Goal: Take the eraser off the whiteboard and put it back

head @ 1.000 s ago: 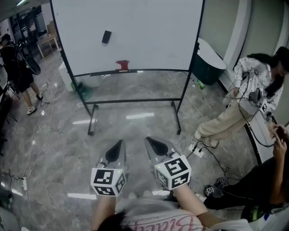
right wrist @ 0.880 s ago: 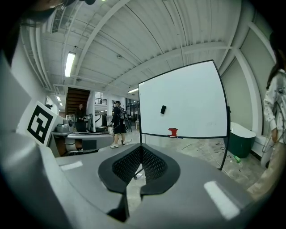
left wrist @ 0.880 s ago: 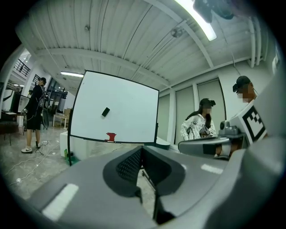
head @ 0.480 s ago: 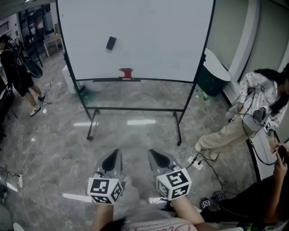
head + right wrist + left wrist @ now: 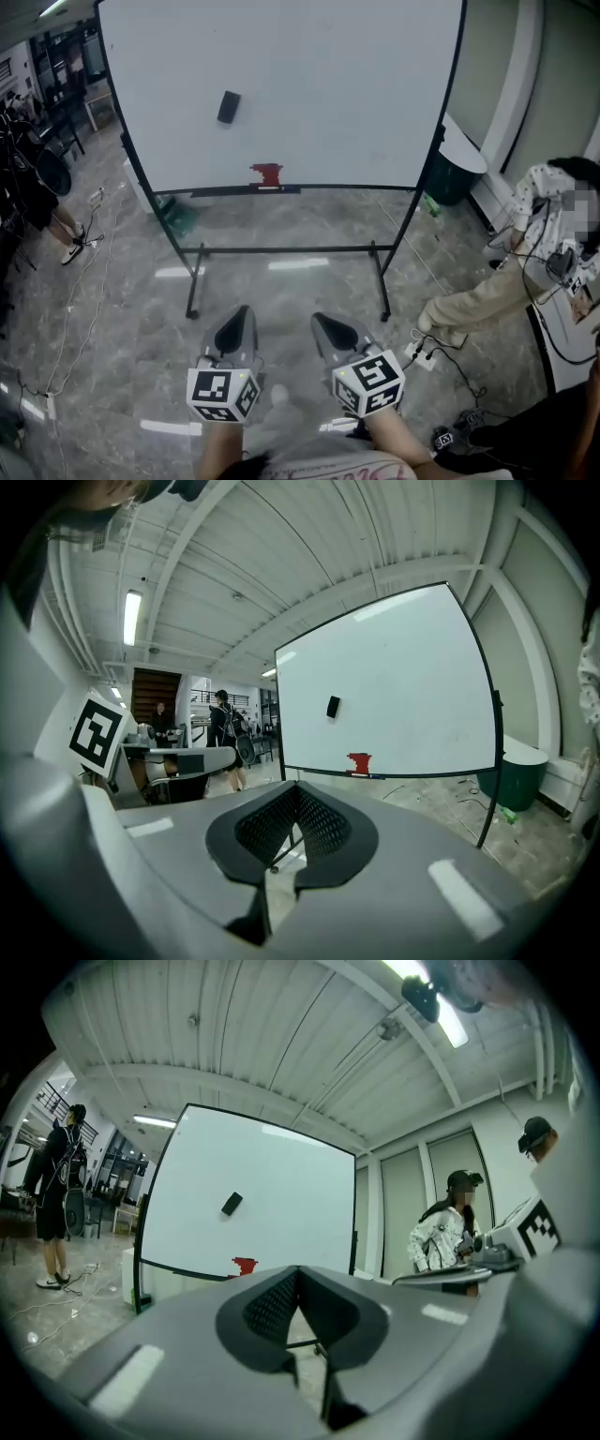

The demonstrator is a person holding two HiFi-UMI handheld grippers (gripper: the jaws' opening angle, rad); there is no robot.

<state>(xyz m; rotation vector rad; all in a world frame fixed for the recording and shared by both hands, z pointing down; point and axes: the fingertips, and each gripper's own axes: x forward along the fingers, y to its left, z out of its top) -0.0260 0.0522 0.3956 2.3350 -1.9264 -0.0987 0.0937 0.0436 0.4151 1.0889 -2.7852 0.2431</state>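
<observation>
Left hand-held gripper (image 5: 242, 317): jaws pressed together, nothing between them; held about level and pointed toward the whiteboard. Grey moulded shell, black mesh-textured pads, marker cube at the rear.

Right hand-held gripper (image 5: 323, 323): jaws likewise pressed together and empty; held beside the left one, tipped slightly downward, the same build.

Floor (image 5: 122, 309): polished grey marbled stone with streaks of reflected light; cables trail across it, and a white power strip (image 5: 424, 354) lies to the right.

Whiteboard (image 5: 328, 94): large white panel in a thin black tube stand, well apart from both grippers.

Eraser (image 5: 228, 107): small dark rectangle, tilted, stuck to the board's upper left area.

Red object (image 5: 267, 174): sits on the board's tray, kind unclear.

Room: ribbed white ceiling with strip lights; a dark bin (image 5: 459, 169) behind the board; a seated person (image 5: 525, 253) to the right.
</observation>
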